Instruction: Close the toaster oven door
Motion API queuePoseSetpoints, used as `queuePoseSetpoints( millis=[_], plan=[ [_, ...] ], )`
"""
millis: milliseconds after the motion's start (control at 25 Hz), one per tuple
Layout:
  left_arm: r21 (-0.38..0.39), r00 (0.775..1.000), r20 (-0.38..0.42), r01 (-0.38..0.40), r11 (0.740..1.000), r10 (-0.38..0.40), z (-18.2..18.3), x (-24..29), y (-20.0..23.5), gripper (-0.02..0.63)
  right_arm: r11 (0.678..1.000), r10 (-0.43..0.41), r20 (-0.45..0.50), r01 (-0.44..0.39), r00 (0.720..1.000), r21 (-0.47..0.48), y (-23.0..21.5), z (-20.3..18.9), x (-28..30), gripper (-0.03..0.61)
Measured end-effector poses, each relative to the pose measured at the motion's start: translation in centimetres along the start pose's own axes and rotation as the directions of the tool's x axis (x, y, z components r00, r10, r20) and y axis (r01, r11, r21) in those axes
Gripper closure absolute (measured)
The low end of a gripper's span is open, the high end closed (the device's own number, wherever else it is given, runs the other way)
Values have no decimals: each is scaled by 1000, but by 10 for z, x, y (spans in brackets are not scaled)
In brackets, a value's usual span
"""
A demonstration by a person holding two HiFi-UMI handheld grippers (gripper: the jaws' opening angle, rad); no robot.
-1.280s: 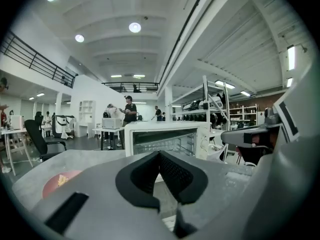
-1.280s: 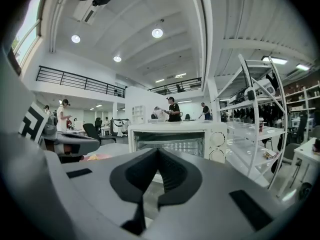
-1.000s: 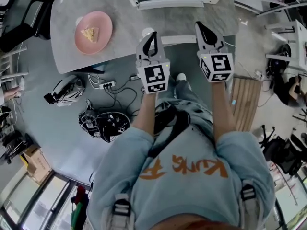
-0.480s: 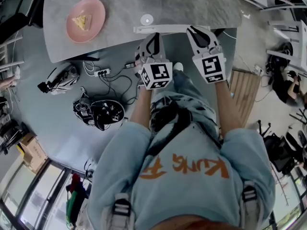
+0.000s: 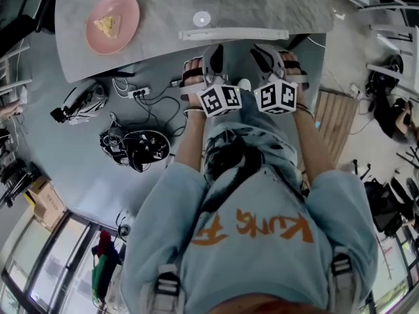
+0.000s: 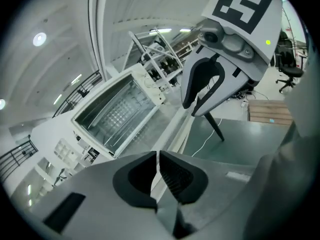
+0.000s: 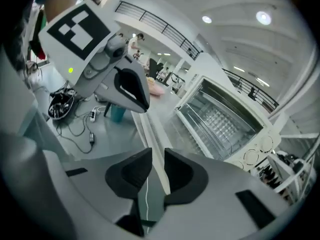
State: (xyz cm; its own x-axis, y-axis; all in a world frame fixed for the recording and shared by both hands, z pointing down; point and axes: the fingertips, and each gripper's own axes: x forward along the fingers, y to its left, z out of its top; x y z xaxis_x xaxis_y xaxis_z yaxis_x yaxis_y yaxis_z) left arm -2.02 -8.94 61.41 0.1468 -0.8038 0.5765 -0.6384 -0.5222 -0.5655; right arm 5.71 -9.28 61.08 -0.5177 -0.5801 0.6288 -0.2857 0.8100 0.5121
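The white toaster oven (image 6: 112, 115) stands on the grey table with its glass door folded down flat. The door's white handle bar (image 5: 232, 34) lies along the table's near edge. My left gripper (image 5: 214, 50) hovers just before that bar, jaws shut and empty. The right gripper (image 5: 264, 52) hangs beside it, a little to the right. Its jaws have just been opening and now stand slightly apart with nothing between them. In the right gripper view the handle bar (image 7: 150, 134) runs beyond the right gripper (image 7: 157, 166), and the oven (image 7: 220, 116) sits to the right.
A pink plate (image 5: 112, 21) with a slice of food sits at the table's left, and a small white disc (image 5: 201, 18) lies near the door. On the floor lie a power strip (image 5: 134, 94), tangled cables (image 5: 137, 150) and a wooden pallet (image 5: 334, 126).
Both grippers have sunk from over the table's near edge to just in front of the door handle. Their marker cubes have rolled inward toward each other.
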Motion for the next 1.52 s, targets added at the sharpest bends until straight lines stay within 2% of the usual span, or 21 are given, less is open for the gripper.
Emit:
queuePoseSetpoints(
  millis=[200,280,480,720,1160,1320,1520],
  plan=[
    [121,998,-59,2,993,5,-18,12,-2,579,986,-53,-105,35,993,-165,5,-28,14,496],
    [161,997,-73,-3,987,15,-24,15,-1,551,978,-75,-131,48,988,-201,5,-36,18,495],
    [217,996,-89,-2,976,22,-32,24,-6,526,966,-106,-176,59,979,-253,7,-47,25,493],
    [248,997,-76,3,969,16,-34,34,-9,525,959,-137,-191,82,972,-270,6,-52,38,472],
    [269,998,-69,19,963,0,-31,41,-14,525,949,-165,-201,100,966,-300,5,-55,49,491],
    [281,998,-60,4,960,14,-31,39,-9,525,939,-204,-189,137,961,-314,-1,-48,47,515],
    [297,998,-52,-22,955,39,-26,39,1,525,928,-236,-171,170,957,-331,-13,-38,40,506]
  ],
)
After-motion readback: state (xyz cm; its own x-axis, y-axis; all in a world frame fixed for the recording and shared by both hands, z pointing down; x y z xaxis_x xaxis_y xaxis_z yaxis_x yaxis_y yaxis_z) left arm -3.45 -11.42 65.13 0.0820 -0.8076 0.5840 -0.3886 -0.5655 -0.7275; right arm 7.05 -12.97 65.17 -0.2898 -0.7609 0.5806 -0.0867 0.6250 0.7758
